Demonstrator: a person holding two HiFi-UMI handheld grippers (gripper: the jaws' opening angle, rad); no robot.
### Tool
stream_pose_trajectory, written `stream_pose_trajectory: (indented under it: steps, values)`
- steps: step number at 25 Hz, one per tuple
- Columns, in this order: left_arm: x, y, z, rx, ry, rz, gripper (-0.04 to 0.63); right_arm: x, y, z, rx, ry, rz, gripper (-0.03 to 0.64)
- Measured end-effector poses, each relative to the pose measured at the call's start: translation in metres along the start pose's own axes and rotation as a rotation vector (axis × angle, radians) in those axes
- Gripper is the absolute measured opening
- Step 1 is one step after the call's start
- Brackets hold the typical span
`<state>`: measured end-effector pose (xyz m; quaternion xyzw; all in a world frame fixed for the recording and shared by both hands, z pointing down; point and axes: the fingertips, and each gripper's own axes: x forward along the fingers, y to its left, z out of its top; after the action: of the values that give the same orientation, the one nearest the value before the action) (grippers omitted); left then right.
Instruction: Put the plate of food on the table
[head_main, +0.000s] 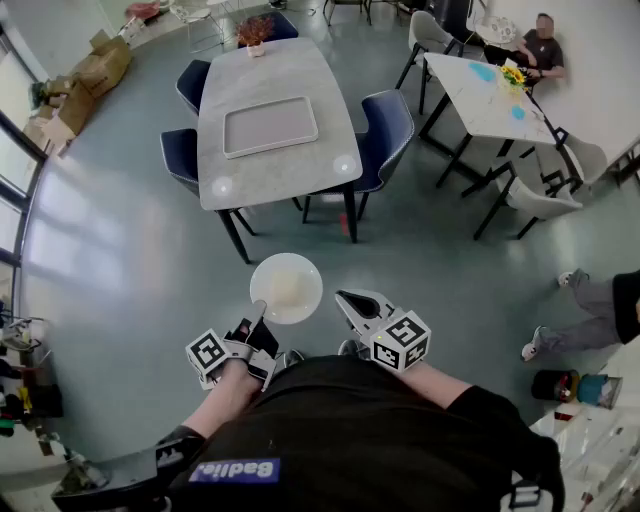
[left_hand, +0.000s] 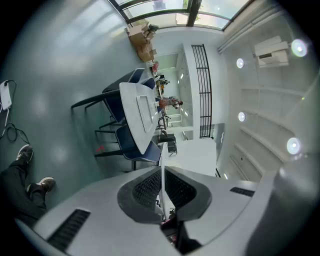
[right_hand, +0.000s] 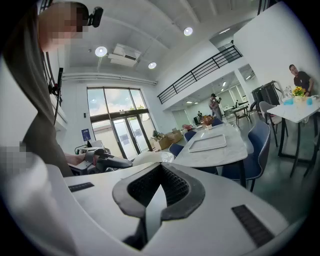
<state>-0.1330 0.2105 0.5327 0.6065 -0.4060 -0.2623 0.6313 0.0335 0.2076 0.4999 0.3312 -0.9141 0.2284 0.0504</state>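
Note:
A white round plate (head_main: 286, 288) with pale food on it is held out over the grey floor, short of the table. My left gripper (head_main: 257, 322) is shut on its near-left rim; in the left gripper view the plate (left_hand: 162, 155) shows edge-on as a thin white line pinched between the jaws of the gripper (left_hand: 162, 172). My right gripper (head_main: 348, 303) is shut and empty, just right of the plate. The grey table (head_main: 275, 80) stands ahead with a flat tray (head_main: 270, 127) on it. In the right gripper view the plate (right_hand: 147, 157) lies beyond the gripper (right_hand: 161, 169).
Blue chairs (head_main: 385, 130) flank the table, and a small flower pot (head_main: 255, 40) stands at its far end. A second table (head_main: 480, 95) with a seated person is at the far right. Cardboard boxes (head_main: 95, 75) lie at the upper left. A person's legs (head_main: 580, 320) reach in from the right.

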Motion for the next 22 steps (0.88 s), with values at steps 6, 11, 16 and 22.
stream_pose_trajectory:
  steps: [6,11,16,22]
  values:
    - [0.006,-0.003,0.001,-0.003,-0.004,-0.004,0.02,0.002,-0.006,0.001,-0.002,0.012,0.004,0.011]
    - [0.009,-0.002,0.001,-0.011,-0.005,-0.001,0.02,0.005,-0.007,0.003,0.008,0.01,0.029,0.011]
    - [0.016,-0.007,0.001,-0.007,-0.006,-0.003,0.02,0.005,-0.015,0.009,0.031,-0.006,0.042,0.011]
    - [0.027,-0.013,-0.006,0.006,-0.04,-0.007,0.02,-0.003,-0.04,0.013,0.055,-0.021,0.036,0.011]
